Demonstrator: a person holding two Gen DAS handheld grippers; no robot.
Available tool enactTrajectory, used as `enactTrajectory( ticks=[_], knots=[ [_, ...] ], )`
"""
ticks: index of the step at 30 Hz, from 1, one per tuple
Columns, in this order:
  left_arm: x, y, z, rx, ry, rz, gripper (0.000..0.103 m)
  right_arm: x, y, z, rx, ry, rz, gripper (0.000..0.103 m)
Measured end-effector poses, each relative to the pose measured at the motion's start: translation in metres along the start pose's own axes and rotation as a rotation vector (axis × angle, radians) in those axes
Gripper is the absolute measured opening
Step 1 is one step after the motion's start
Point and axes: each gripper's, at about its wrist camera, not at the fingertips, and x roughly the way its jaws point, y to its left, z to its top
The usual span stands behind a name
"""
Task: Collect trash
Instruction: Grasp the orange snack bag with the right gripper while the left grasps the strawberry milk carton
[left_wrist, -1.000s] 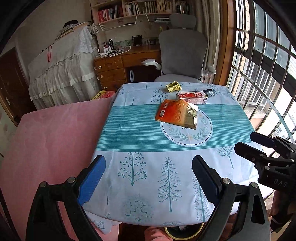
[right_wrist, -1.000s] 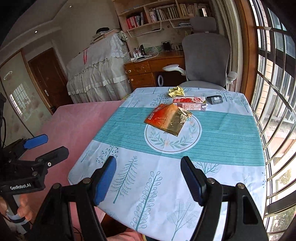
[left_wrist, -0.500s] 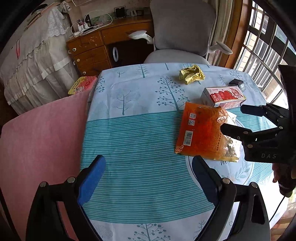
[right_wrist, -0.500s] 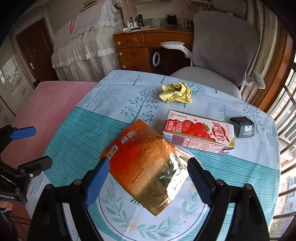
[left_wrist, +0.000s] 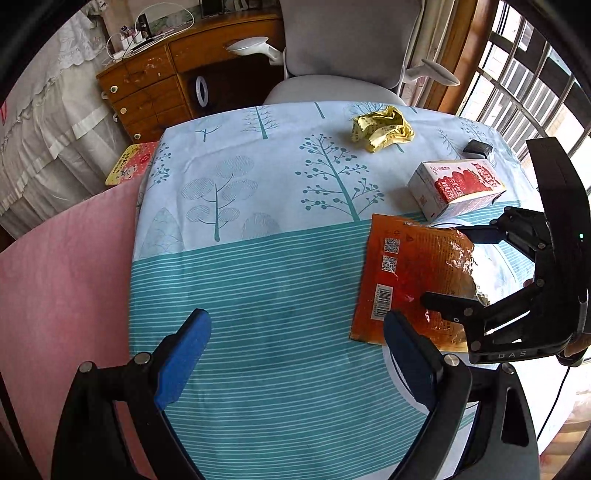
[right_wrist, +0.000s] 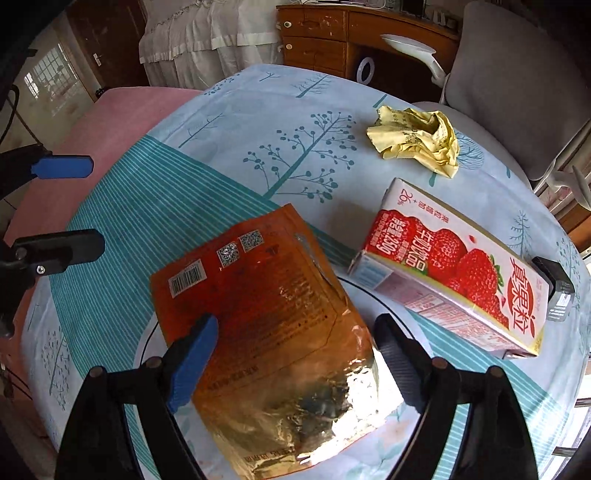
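An opened orange snack bag (right_wrist: 266, 314) with a foil mouth lies flat on the tree-print tablecloth (left_wrist: 258, 258). My right gripper (right_wrist: 295, 325) hangs over it pointing steeply down. Its jaws are closing, the bag lies between and below the fingers, and the pads do not press on it. Just behind the bag a strawberry drink carton (right_wrist: 450, 266) lies on its side. A crumpled yellow wrapper (right_wrist: 417, 140) sits farther back. My left gripper (left_wrist: 295, 325) stands open over the striped band, left of the bag (left_wrist: 402, 273), with nothing between its fingers.
A small black box (right_wrist: 557, 288) rests by the carton's far end. A grey office chair (left_wrist: 343, 44) and a wooden desk (left_wrist: 155, 74) stand behind the table. A pink cover (left_wrist: 62, 266) lies to the left, with a red-and-yellow packet (left_wrist: 127, 162) at its far corner.
Both grippers came forward and down over the table and tilted more steeply. The right one moved from the near edge to just above the orange bag.
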Motion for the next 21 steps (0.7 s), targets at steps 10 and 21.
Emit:
enactTrajectory(
  ticks=[10,21],
  knots=[
    [-0.021,-0.025,0.021,0.107,-0.044,-0.04,0.093,-0.038,0.02,-0.028,0.079,-0.06,-0.073,0.009],
    [-0.019,-0.106,0.08,0.419,-0.071,-0.122,0.093,-0.105,-0.045,-0.103,0.609,-0.16,-0.172,0.006]
  ],
)
